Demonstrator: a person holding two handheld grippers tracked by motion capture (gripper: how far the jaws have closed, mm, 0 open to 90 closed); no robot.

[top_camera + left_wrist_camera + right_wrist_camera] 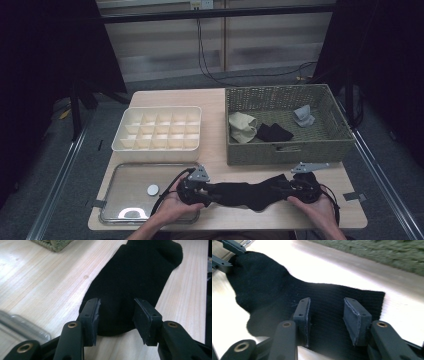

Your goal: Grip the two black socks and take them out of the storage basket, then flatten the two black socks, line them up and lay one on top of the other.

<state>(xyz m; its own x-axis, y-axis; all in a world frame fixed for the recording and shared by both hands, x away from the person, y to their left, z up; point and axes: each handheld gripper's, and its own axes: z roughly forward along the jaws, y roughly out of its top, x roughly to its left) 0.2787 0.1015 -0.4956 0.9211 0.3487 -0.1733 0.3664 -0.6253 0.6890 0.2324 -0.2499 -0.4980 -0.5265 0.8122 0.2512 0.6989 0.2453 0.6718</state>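
You are holding your left gripper over one end of a black sock that is lying flat on the bench, near your edge. Your right gripper is sitting over the other end. In the left gripper view, the fingers are standing apart, with the rounded toe end of the sock lying between them. In the right gripper view, the fingers are also standing apart, over the ribbed cuff end of the sock. The ribs are showing in that close view but not from above. No words or labels can be read anywhere.

The high view is showing more. A clear tray with a small white disc is sitting at your left. Farther off, a white divided box is sitting beside a woven basket, which is holding a cream cloth, a dark cloth and a grey cloth.
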